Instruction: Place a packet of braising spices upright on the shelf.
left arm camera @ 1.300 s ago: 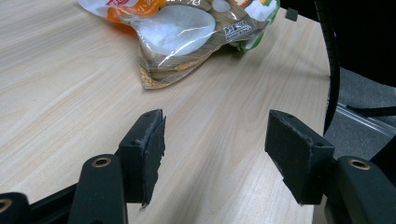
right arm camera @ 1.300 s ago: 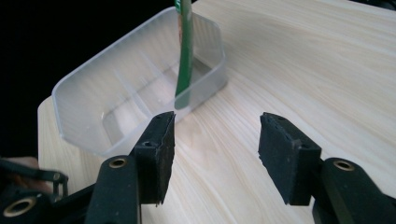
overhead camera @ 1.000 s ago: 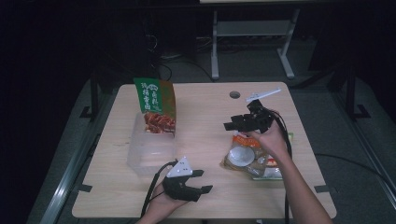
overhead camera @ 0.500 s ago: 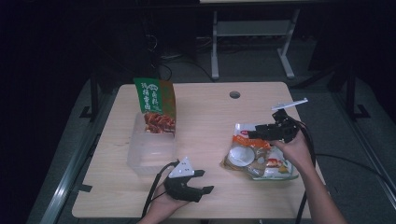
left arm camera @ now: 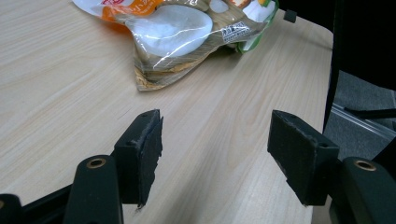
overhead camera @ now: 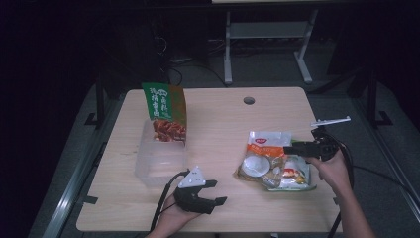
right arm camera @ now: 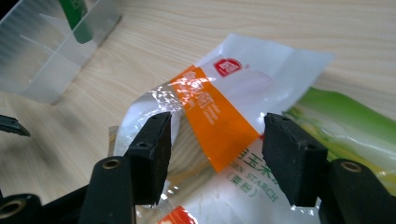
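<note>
High view: right tool (overhead camera: 292, 148) gapes over packets (overhead camera: 271, 163) near table edge (overhead camera: 324, 168).

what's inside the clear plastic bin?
One green snack pouch stands upright at the far end of the clear plastic bin, leaning on its wall. The near part looks bare through the wall. The pouch's bottom edge and anything behind it are hidden.
</note>
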A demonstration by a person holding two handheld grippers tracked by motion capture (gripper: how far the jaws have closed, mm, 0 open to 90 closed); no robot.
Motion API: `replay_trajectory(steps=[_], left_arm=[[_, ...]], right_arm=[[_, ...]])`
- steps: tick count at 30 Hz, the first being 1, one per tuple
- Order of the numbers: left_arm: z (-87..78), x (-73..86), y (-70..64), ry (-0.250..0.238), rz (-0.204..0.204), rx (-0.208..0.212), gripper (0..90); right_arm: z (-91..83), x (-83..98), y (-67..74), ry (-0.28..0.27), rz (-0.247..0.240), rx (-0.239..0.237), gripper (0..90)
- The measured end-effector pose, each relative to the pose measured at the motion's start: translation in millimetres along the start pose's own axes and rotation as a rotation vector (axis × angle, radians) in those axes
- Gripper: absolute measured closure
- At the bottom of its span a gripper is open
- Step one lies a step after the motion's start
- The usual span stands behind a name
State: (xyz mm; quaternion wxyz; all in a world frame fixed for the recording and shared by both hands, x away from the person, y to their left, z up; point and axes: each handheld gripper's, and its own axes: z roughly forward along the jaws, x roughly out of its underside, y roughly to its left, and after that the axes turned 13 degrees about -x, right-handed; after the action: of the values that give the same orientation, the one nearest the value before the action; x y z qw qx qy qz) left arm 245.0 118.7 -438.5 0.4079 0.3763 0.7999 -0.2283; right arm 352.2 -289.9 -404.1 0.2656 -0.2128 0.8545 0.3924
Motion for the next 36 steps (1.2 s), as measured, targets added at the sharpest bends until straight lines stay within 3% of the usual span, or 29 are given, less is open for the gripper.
replay_trajectory(steps=[12, 16, 17, 19, 22, 23, 25, 27, 31, 36], left_arm=[[1.2, 0.0, -2.3, 0.0, -0.003, 0.004, 34.4], [2.4, -0.1, -2.1, -0.001, -0.013, 0.004, 34.4], [2.6, 0.3, -2.8, 0.001, -0.01, 0.003, 34.1], [2.4, 0.3, -3.0, 0.002, -0.004, 0.003, 34.1], [1.9, -0.1, -3.6, -0.001, -0.002, 0.004, 34.1], [1.9, -0.1, -3.6, -0.001, -0.002, 0.004, 34.1], [1.9, 0.0, -3.0, 0.0, -0.004, -0.005, 34.1], [1.5, 0.1, -2.4, 0.002, -0.002, -0.011, 34.1], [0.6, -0.3, -0.6, -0.004, -0.012, -0.012, 34.2], [0.7, 0.0, 1.3, -0.005, -0.029, -0.01, 34.2]], right_arm=[[23.1, 4.3, -19.4, 0.038, 0.071, -0.01, 44.3], [31.1, 2.5, -22.1, 0.032, 0.088, -0.04, 50.7], [35.2, 1.5, -25.0, 0.032, 0.122, -0.057, 55.6], [36.6, 1.1, -25.6, 0.037, 0.121, -0.053, 56.9], [40.5, -0.5, -26.8, 0.033, 0.141, -0.063, 69.6], [40.5, -0.5, -26.8, 0.033, 0.141, -0.063, 69.6], [40.6, -2.5, -23.2, 0.033, 0.133, -0.084, 83.0], [40.4, -4.3, -18.3, 0.043, 0.114, -0.08, 87.6], [40.6, -7.8, -5.6, 0.071, 0.07, -0.055, 89.2], [38.9, -9.4, 5.3, 0.068, 0.024, -0.066, 89.5]])
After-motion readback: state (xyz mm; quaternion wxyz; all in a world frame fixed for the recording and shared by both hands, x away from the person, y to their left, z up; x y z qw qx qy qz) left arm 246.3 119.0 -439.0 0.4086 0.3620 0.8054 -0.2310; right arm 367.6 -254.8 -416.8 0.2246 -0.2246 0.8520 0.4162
